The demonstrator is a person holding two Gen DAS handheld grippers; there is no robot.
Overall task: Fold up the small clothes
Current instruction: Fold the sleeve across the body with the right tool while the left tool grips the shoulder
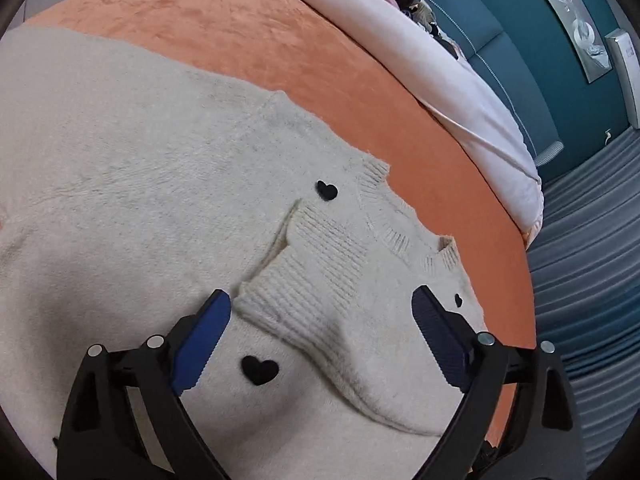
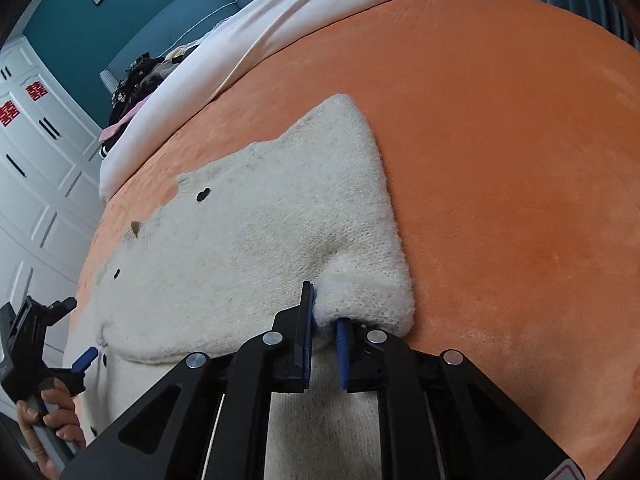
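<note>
I count one sweater (image 1: 140, 184), three hearts (image 1: 327, 190) on it at my left gripper's (image 1: 322, 312) twelve, one blanket (image 1: 224, 28), two grippers.

right claw (image 2: 325, 334) pinching cream sweater (image 2: 256, 248), orange blanket (image 2: 500, 160)

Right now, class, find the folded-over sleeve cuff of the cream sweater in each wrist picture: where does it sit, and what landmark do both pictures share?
Left wrist view: the sleeve cuff lies low in the middle, between the open left gripper fingers.
Right wrist view: not clearly visible; the right gripper pinches a sweater fold.
Shared landmark: the orange blanket.
</note>
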